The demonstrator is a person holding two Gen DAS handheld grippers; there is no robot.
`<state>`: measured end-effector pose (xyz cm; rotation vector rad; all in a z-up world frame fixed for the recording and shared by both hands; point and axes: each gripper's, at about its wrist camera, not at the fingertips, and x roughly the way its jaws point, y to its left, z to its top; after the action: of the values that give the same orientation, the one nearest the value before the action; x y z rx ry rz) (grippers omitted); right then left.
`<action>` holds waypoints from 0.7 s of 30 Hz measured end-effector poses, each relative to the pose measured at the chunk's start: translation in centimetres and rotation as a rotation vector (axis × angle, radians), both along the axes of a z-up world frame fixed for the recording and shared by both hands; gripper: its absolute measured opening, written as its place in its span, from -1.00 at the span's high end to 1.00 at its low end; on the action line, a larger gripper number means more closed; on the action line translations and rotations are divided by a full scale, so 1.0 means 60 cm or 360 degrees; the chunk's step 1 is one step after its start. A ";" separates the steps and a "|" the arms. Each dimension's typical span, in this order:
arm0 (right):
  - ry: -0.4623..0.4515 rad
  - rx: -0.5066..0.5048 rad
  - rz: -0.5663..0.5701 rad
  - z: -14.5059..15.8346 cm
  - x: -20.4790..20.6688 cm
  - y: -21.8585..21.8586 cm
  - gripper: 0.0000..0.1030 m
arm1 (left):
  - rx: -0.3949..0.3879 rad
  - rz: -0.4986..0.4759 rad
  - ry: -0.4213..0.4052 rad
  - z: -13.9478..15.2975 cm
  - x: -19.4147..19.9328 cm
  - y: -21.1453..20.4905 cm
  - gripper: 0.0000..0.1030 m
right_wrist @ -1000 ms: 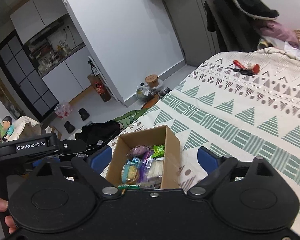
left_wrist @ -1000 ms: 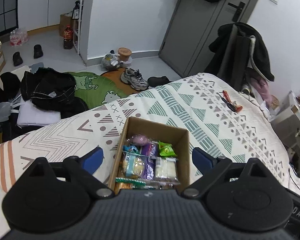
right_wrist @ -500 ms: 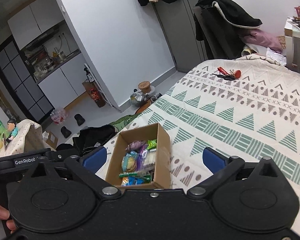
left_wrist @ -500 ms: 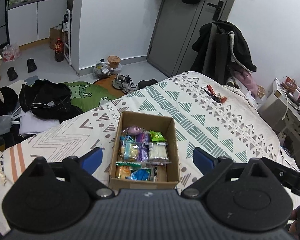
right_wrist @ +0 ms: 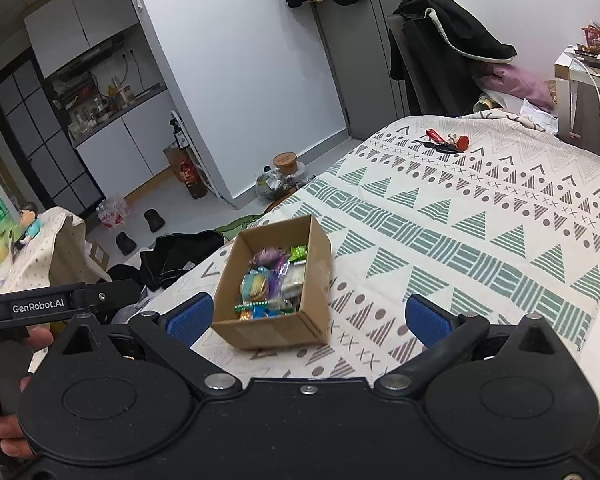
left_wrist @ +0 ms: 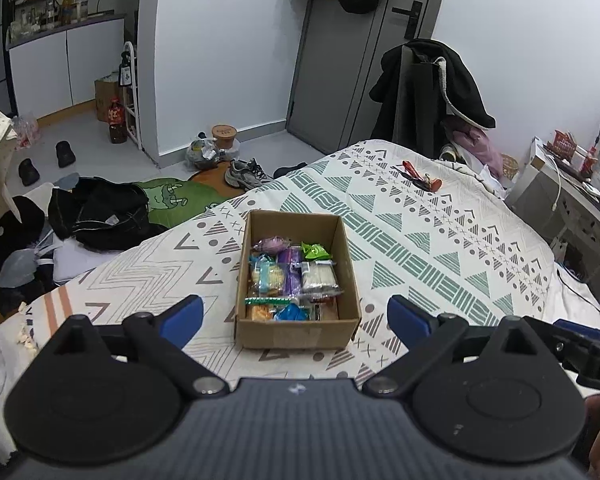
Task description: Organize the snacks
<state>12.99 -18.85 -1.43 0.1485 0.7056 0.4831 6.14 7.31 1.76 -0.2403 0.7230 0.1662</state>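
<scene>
**Snack box sits on the bed, both grippers wide**

I see a brown cardboard box (left_wrist: 296,280) on the patterned bedspread (left_wrist: 440,240). It stands upright with its top open. Inside are the snacks (left_wrist: 290,276), packed close together: a purple one, a bright green one, a pale one and some blue and yellow ones.

My left gripper (left_wrist: 296,314) is spread wide with nothing between its blue fingers (left_wrist: 182,316). The box is just in front of them and they do not touch it.

My right gripper (right_wrist: 308,314) is spread wide too. Its jaws have just been opening, and nothing is pinched in them. The box's near corner shows between its fingers (right_wrist: 190,314), apart from them.

Far across the bed lie some red and black small things (left_wrist: 418,176).
</scene>
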 end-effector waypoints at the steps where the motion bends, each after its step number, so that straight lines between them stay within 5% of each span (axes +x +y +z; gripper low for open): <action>1: -0.0005 -0.0013 0.0001 0.000 -0.006 0.000 -1.00 | 0.0004 -0.0001 -0.0002 0.000 -0.007 -0.002 -0.92; 21: -0.0084 -0.0062 -0.0003 0.007 -0.078 -0.029 -1.00 | 0.0085 -0.0028 -0.0059 0.011 -0.093 -0.026 -1.00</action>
<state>8.33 -20.59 -0.98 0.0994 0.6628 0.4693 0.58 5.76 2.45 -0.1859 0.6825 0.1639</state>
